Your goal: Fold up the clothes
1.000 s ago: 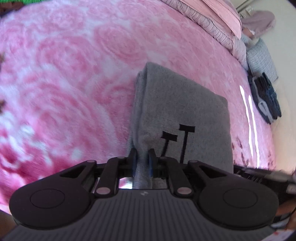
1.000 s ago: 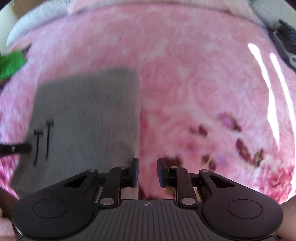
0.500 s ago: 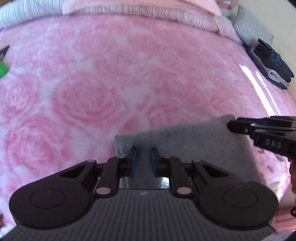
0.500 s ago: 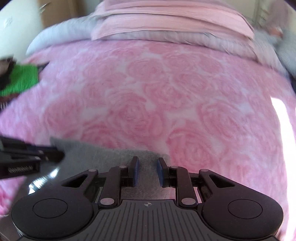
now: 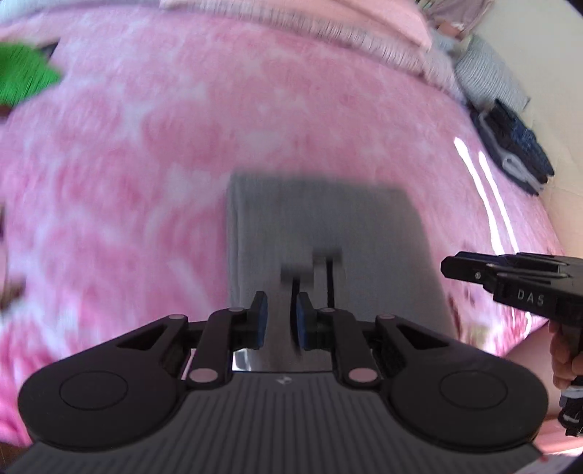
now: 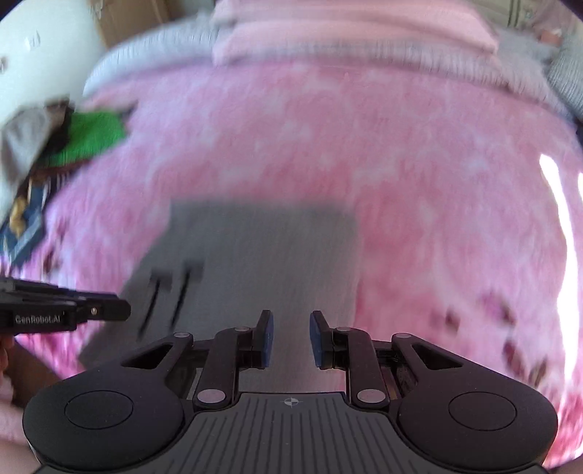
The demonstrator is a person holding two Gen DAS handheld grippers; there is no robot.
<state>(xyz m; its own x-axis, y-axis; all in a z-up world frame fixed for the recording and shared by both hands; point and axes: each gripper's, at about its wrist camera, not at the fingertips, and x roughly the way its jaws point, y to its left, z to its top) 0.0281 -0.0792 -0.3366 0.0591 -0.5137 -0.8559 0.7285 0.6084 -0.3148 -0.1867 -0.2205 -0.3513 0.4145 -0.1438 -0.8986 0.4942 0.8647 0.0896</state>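
Observation:
A grey folded garment (image 5: 328, 226) with a black printed mark (image 5: 320, 266) lies flat as a rectangle on the pink rose blanket (image 5: 145, 146). My left gripper (image 5: 280, 321) hovers over its near left part. Its jaws are closing with a narrow gap, and nothing is pinched between the pads; the cloth only shows behind them. In the right wrist view the same garment (image 6: 262, 248) lies ahead of my right gripper (image 6: 288, 339), which is open and holds nothing. Each gripper shows in the other's view: the right gripper (image 5: 473, 269) and the left gripper (image 6: 109, 310). Both views are blurred.
A green garment (image 6: 91, 135) and other loose clothes lie at the bed's left edge. Dark folded clothes (image 5: 517, 146) sit at the far right by the wall. Pink and grey bedding (image 6: 346, 32) is piled along the far side. A person's hand (image 5: 561, 357) holds the right gripper.
A second ago my left gripper was shut on the garment's edge. Both grippers then dipped low over the cloth, and now have drawn back, leaving the garment flat ahead of them.

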